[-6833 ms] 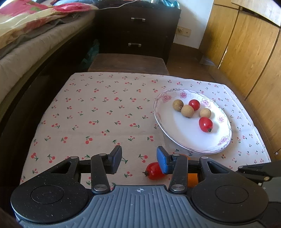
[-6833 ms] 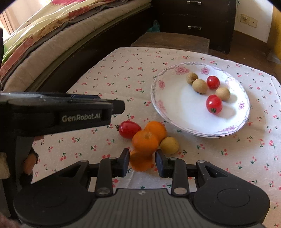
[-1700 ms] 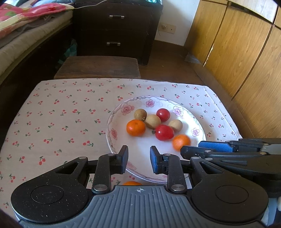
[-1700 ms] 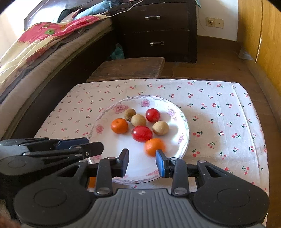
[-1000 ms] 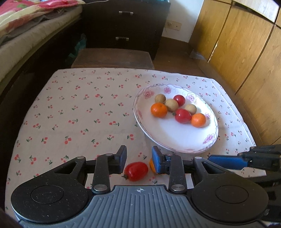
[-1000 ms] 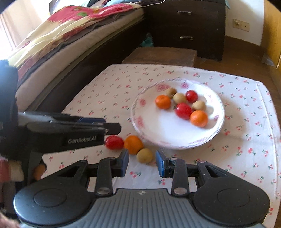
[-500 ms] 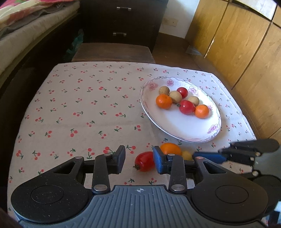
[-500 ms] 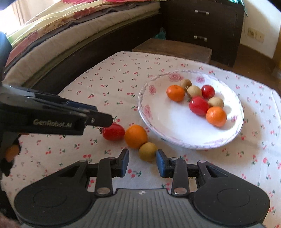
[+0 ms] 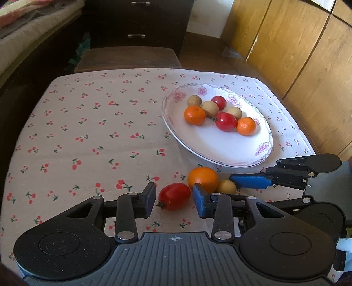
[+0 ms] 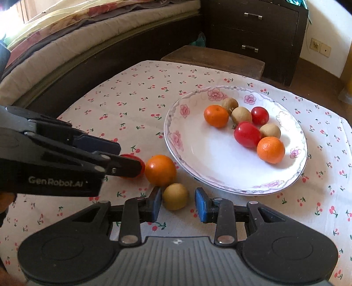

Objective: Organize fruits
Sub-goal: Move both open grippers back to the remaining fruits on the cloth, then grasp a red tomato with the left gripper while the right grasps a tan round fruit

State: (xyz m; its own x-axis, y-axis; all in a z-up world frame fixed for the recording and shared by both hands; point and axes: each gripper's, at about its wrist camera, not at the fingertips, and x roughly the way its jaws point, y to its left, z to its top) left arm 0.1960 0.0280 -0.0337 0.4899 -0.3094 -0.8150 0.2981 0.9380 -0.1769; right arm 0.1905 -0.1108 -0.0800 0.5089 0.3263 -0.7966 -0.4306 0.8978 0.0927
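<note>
Change: both grippers came down to the three loose fruits beside the plate (image 10: 173,140)
Left gripper (image 9: 173,199): opening around the red tomato (image 9: 174,196), not clamped, to take it
Right gripper (image 10: 176,201): closing around the brown longan (image 10: 175,196), gap on one side

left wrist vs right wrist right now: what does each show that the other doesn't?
Only left wrist: the wooden cupboard doors; the whole loose red tomato on the cloth, between the opening left tongs, pads not pressing it.

Only right wrist: the bed with its patterned blanket, the wall socket; the round tan fruit between the closing right tongs, not yet squeezed.

Both: the white floral plate holding seven fruits, the loose orange mandarin, the cherry-print tablecloth.
</note>
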